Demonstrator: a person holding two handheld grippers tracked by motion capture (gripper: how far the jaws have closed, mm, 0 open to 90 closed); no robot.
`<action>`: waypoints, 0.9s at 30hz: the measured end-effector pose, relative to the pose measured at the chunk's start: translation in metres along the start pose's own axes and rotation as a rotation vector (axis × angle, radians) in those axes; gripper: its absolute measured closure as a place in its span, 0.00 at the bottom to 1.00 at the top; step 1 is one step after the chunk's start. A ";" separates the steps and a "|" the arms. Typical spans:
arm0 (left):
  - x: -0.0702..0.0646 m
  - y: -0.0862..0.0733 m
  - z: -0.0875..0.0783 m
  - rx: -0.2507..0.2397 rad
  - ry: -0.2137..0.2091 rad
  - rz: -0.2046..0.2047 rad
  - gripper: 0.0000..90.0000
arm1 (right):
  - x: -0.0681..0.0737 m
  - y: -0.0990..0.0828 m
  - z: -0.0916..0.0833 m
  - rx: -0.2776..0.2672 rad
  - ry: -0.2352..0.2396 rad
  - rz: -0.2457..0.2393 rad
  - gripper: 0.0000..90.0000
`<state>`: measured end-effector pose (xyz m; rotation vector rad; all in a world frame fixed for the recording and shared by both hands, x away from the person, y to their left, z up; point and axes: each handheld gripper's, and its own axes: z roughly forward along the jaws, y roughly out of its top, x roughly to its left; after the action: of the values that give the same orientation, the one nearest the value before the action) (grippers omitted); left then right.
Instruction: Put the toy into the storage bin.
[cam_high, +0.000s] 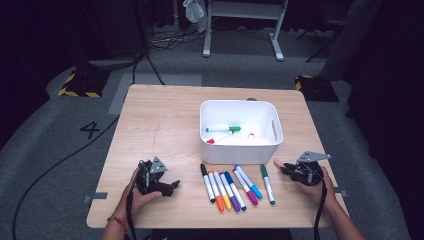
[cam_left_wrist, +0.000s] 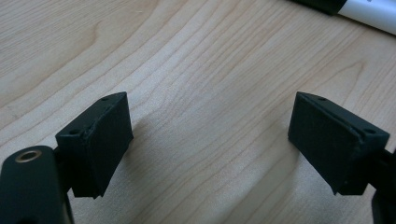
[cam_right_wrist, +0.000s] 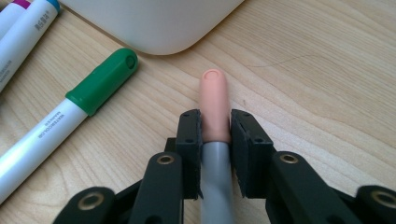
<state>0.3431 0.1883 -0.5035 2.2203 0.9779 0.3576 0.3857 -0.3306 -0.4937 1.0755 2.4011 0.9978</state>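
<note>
Right jaws: right gripper (cam_right_wrist: 215, 130) pinches a peach-capped marker (cam_right_wrist: 214, 100), smooth rounded cap, grey barrel, its rear hidden.
Left jaws: left gripper (cam_left_wrist: 210, 135) spread wide over bare wood-grain tabletop (cam_left_wrist: 196, 70).
Nearby: green-capped marker (cam_right_wrist: 70, 109); white bin (cam_right_wrist: 154, 23), cut off.
Hands: both low, near the tabletop's front edge.

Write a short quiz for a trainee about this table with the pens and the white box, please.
1. True or false: the right gripper is shut on a pen with a peach cap.
2. How do the jaws of the left gripper stand?
3. Which cap colour lies inside the white box: A green, B black, C orange?

Key
1. True.
2. Wide open, with nothing between them.
3. A, the green-capped pen.
</note>
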 end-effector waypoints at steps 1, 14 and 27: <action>0.000 0.000 0.000 0.000 0.000 0.000 0.15 | 0.000 0.000 0.000 0.001 0.001 -0.006 0.83; 0.000 0.000 0.000 0.000 0.001 0.001 0.15 | -0.010 0.027 -0.044 -0.174 0.065 -0.032 0.83; 0.000 0.000 0.000 0.000 0.000 0.001 0.15 | -0.001 0.112 -0.093 -0.292 0.109 -0.209 0.83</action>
<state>0.3431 0.1884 -0.5034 2.2211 0.9773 0.3584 0.3950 -0.3218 -0.3485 0.6703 2.2966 1.3085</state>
